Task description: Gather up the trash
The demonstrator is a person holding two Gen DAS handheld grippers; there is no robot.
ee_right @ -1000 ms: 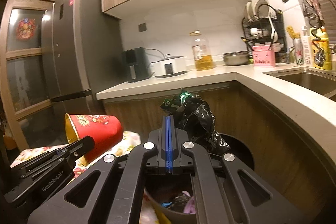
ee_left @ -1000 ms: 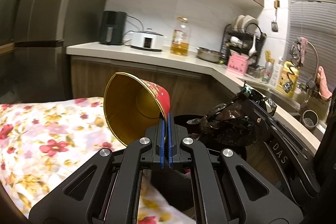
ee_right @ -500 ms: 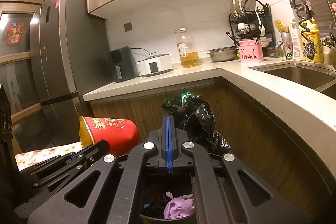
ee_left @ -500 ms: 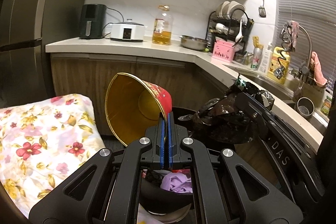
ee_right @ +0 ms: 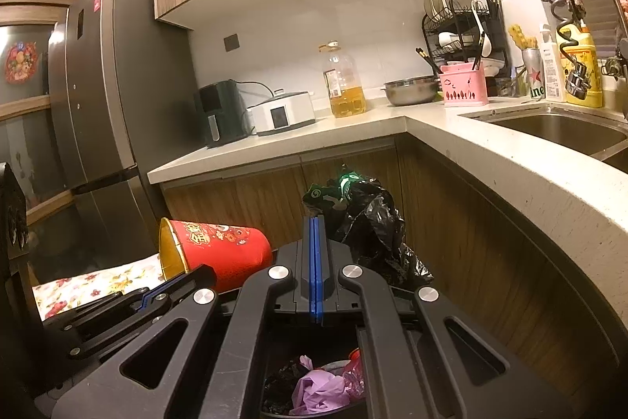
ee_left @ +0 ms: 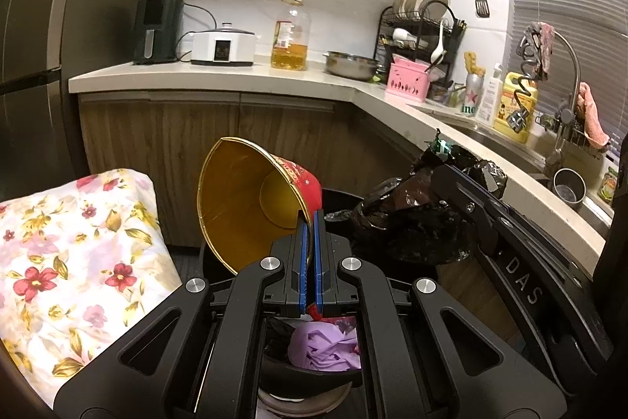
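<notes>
While the left gripper (ee_left: 310, 226) pinches the light, crushable cup (ee_left: 251, 199) by its rim, the right gripper (ee_right: 316, 226) clamps the limp bag (ee_right: 369, 218) over the bin (ee_right: 271, 372).

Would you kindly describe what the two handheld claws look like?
Both match: the left claw and right claw have matte black angular linkage frames with triangular cut-outs, silver round pivot bolts, and blue pads lining the flat black fingers. White lettering reading DAS marks the right one's side.

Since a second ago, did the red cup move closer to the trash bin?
Yes. In the left wrist view the red cup now hangs over the trash bin, past the flowered cloth it was above.
</notes>
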